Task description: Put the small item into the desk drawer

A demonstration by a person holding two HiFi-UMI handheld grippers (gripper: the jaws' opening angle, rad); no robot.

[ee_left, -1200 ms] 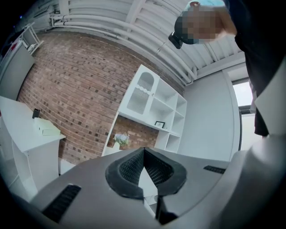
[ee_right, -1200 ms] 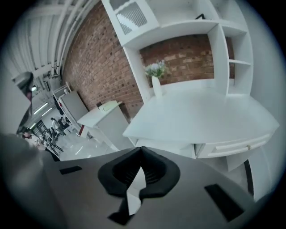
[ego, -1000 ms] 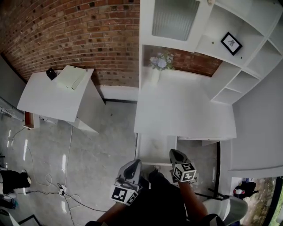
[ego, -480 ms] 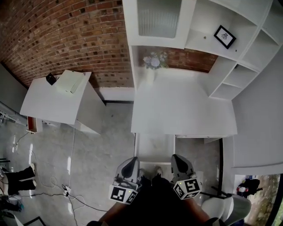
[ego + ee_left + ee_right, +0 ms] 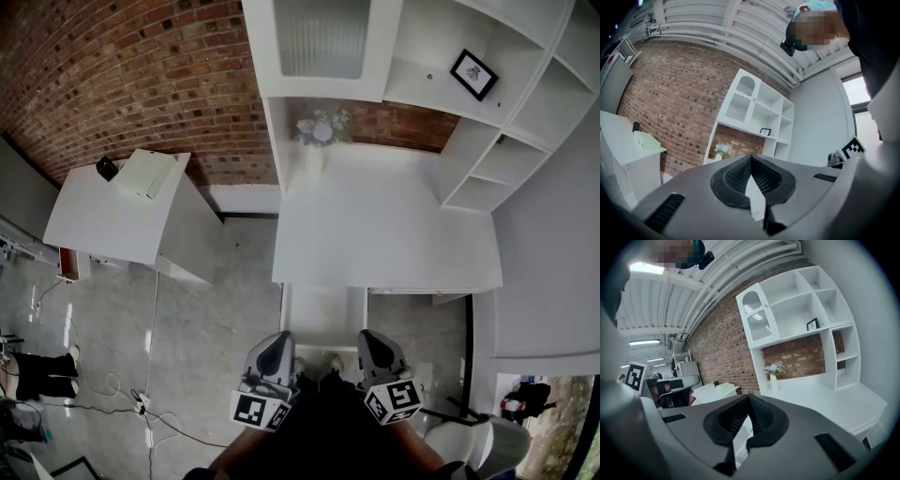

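**Head view:** the right gripper [image 5: 373, 339], which a second earlier reached over the front edge of the open drawer [image 5: 323, 319], had drawn back toward the body and lay alongside the left gripper [image 5: 278, 342]. The drawer stood just ahead of both, still pulled out from under the desk [image 5: 375, 234]. The small item could not be made out in the drawer or anywhere else, so the deposit was judged done, with only the closing left.

**Left gripper view:** jaws pressed together and empty, held about level, facing the shelving [image 5: 754, 112] ahead.

**Right gripper view:** jaws likewise closed on nothing, dipped slightly, with the desk top ahead and to its right
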